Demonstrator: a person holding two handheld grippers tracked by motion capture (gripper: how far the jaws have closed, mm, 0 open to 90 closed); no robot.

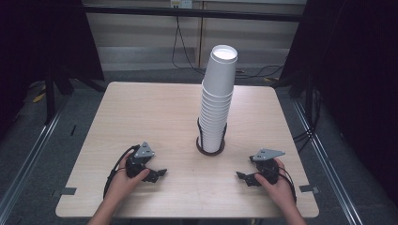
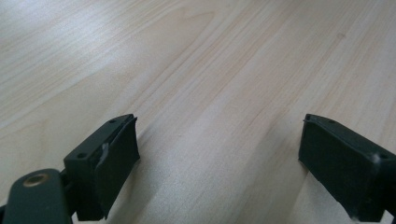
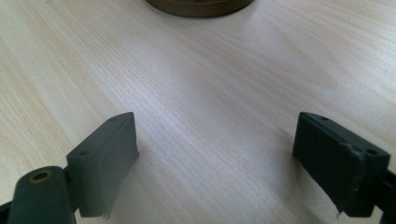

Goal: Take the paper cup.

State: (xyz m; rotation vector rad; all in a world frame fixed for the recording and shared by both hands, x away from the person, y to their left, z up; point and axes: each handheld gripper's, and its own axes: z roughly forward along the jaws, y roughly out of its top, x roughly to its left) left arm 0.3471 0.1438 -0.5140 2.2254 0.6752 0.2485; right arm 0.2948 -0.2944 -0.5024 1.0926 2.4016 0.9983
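Left gripper [image 1: 159, 174] low on table [image 1: 141, 108] near front-left, jaws apart, nothing between, bare wood under them. Tall stack of white paper cups [image 1: 217, 101] upright in dark round holder [image 1: 210, 149], table centre, well apart from both grippers. Right gripper [image 1: 242, 177] front-right, jaws apart, empty, pointing toward holder.

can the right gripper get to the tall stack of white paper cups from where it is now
Probably yes. The right gripper rests on the light wooden table with jaws open and empty, pointing toward the tall stack of white paper cups in its dark round holder. Bare tabletop lies between them.
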